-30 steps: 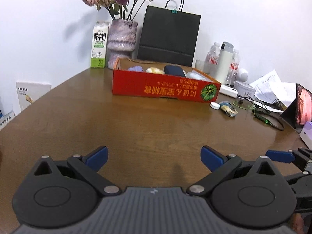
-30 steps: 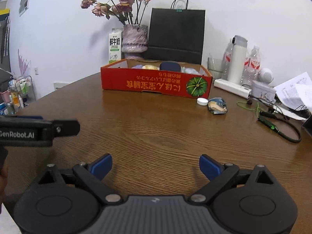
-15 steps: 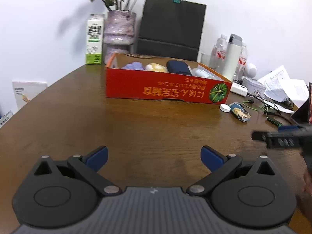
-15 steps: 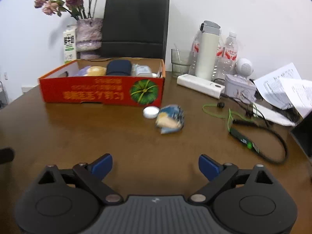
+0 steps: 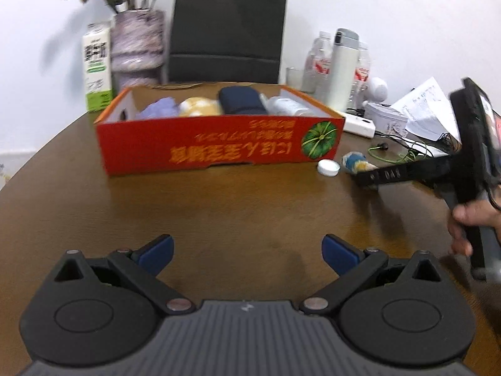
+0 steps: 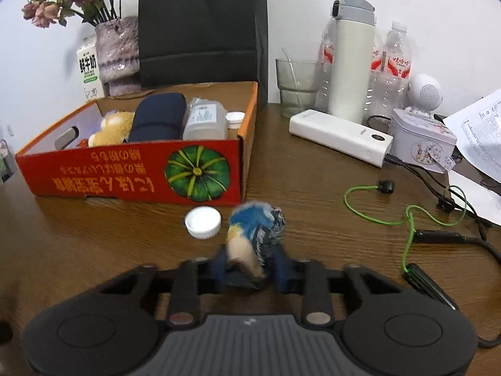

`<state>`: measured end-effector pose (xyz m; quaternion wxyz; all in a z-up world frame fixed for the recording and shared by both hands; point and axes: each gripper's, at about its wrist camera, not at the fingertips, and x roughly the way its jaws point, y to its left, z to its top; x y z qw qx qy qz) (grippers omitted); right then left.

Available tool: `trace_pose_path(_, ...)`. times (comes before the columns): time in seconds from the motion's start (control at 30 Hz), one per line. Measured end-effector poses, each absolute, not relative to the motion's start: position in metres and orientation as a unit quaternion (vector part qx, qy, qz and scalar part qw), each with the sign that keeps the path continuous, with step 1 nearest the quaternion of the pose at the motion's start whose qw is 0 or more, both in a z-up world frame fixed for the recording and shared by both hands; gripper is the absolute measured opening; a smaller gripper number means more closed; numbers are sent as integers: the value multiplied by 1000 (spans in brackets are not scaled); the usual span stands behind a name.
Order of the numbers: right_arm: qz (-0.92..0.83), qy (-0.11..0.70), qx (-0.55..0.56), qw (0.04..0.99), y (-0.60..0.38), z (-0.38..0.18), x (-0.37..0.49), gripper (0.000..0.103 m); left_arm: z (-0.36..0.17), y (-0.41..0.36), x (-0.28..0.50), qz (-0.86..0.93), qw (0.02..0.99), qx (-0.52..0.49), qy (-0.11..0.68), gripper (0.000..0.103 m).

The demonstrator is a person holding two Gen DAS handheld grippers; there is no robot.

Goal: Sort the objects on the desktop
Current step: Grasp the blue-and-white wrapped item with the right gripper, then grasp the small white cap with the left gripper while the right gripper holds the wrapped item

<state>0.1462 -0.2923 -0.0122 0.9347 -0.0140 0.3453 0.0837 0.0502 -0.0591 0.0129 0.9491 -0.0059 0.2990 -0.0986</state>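
The right gripper (image 6: 249, 269) is reaching low over the brown wooden table (image 6: 313, 188), tipped downward, and its jaws have just been closing; its blue fingers (image 6: 219, 264) are now pinching the near end of a crumpled blue-and-cream wrapper (image 6: 255, 232). That wrapper is lying just right of a white bottle cap (image 6: 203, 221), in front of the near right corner of the red cardboard box (image 6: 131, 178) with the green pumpkin print. In the left wrist view, a hand (image 5: 472, 222) at the far right edge is gripping the right gripper's handle. The left gripper (image 5: 247, 250) is hovering over bare table nearer than the box, angled downward, its blue pads (image 5: 156, 249) spread wide with nothing between them.
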Motion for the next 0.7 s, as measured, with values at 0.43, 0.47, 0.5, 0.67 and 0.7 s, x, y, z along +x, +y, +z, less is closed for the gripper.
trace_pose_path(0.43,41,273,73,958,-344,7,115,13,14,-159,140,-201,938,72,271,82)
trace_pose_path(0.47,36,271,80,959,-348,8,115,13,13,-168,151,-196,939,82,271,80)
trace_pose_path(0.5,34,269,90,958,-351,8,115,13,11,-176,160,-186,940,88,274,76)
trace_pose_path(0.67,30,257,110,960,-358,12,110,13,-2,-189,200,-195,926,56,319,52)
trace_pose_path(0.7,34,257,112,959,-359,13,110,13,-4,-193,203,-188,923,68,329,43)
